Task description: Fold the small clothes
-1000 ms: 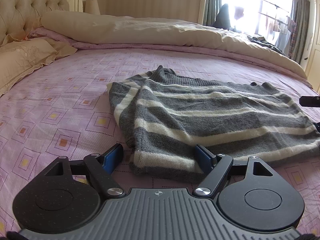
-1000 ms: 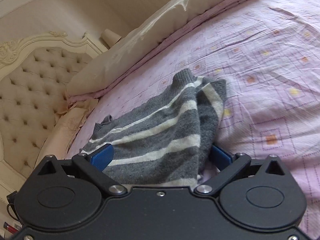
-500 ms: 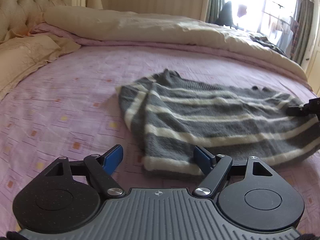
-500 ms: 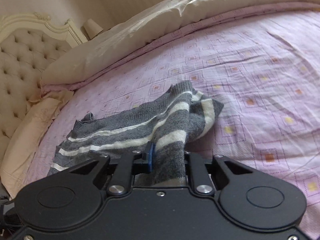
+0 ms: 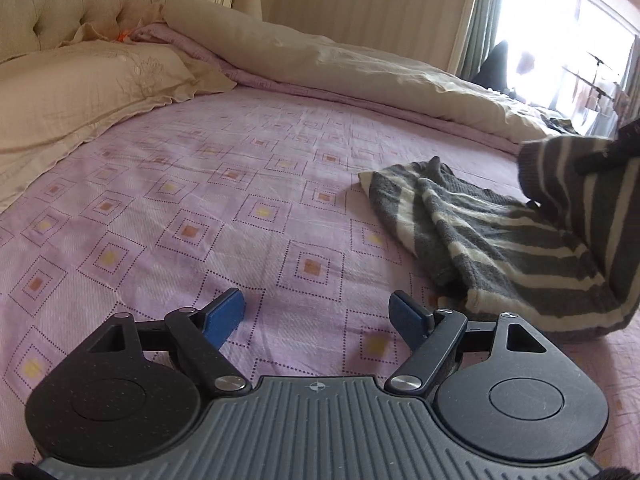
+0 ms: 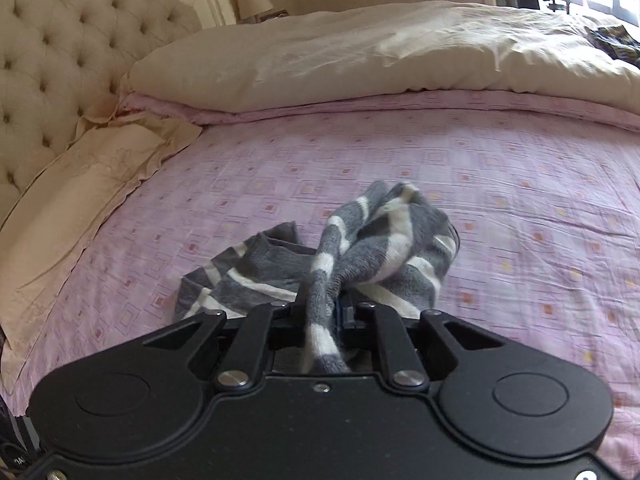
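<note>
Right hand-held gripper (image 6: 326,316) is pinching the striped sweater (image 5: 516,240), one end lifted off the bed (image 5: 240,184).
Left hand-held gripper (image 5: 318,314) sits nearest, jaws wide with nothing in them; the sweater lies at its 2 o'clock, long axis running from 11 to 4, raised end at the far right.

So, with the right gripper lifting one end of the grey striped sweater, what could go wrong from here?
1. The right gripper is shut on a bunched end of the grey and white striped knitted sweater, so the fold may come out crooked or twisted.
2. The left gripper is open over the pink patterned bedsheet and holds nothing, so the resting end may drag along.
</note>
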The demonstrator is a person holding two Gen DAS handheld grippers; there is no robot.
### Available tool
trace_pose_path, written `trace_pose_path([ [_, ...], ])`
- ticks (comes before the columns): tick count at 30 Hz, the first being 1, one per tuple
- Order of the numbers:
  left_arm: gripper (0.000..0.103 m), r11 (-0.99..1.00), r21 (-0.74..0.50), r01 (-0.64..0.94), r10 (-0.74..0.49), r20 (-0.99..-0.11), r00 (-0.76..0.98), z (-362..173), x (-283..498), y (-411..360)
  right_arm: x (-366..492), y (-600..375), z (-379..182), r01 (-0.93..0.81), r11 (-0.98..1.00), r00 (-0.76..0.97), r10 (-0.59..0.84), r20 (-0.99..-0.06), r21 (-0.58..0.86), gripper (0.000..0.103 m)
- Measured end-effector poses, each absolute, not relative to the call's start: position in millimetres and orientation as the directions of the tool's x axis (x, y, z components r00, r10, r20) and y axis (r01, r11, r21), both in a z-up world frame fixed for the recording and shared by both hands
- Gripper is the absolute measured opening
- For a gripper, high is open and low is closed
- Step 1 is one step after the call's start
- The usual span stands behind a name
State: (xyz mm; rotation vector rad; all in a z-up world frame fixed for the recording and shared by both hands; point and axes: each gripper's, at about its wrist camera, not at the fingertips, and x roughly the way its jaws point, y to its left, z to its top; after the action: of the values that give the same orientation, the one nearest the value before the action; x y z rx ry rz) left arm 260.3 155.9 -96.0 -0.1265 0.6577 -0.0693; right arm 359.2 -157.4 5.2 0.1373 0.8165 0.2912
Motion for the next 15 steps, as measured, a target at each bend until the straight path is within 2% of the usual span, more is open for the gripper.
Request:
trace_pose_path([
  [10,0.079,0.988,-0.156,0.019,-0.109,-0.595,0.796,-96,258,159,360,-39,-39,-0.326,0.943,0.603,0.263,-0.753,0.068,0.018],
  [12,0.079,0.987,-0.16,0.019,-0.111,-0.594,0.797,-96,258,159,355,-29,-45,-0.371,0.926,0.584,0.294,-0.757,0.072,0.027],
  [15,0.079,0.985,-0.173,0.019,-0.119,-0.591,0.798,-96,257,161,346,-33,-41,-0.438,0.886,0.578,0.408,-0.707,0.153,0.03],
])
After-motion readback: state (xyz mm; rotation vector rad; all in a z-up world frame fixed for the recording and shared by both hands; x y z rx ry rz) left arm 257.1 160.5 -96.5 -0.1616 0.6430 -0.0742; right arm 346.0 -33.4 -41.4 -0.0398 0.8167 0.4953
